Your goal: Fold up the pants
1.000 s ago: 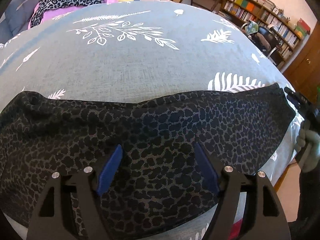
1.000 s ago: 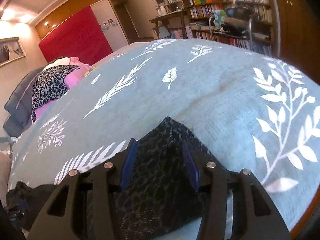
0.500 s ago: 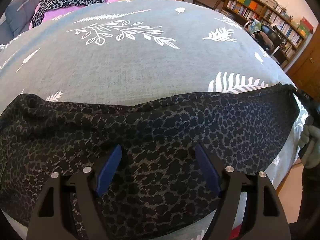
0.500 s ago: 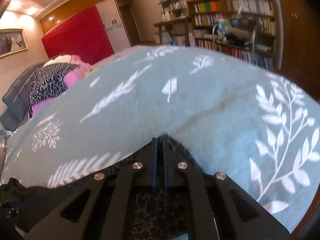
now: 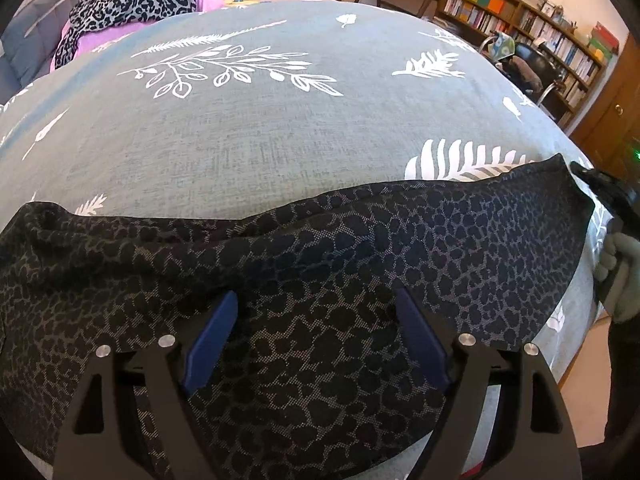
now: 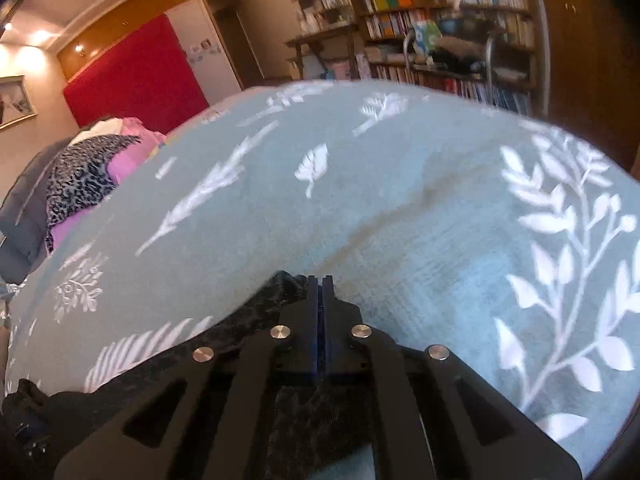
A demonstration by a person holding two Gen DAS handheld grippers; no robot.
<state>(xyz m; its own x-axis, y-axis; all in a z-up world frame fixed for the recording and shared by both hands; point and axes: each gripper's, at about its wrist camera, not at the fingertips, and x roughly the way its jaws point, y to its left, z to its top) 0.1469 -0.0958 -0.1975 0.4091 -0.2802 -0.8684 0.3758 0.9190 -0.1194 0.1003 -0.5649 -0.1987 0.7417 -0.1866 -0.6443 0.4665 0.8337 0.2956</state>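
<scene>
Blue-padded left gripper point(image 5: 316, 336) had just widened, jaws spread above the pants point(image 5: 320, 264), nothing pinched; right gripper point(image 6: 320, 292) was clamped on their corner. Pants lay across the bedspread point(image 5: 260, 140); clothes pile point(image 5: 132, 4) and bookshelf point(image 5: 532, 20) beyond

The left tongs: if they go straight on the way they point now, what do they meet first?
Most likely the dark leopard-print pants: the open left tongs point down at that cloth, which fills the gap between the blue pads. How near it is cannot be told.
</scene>
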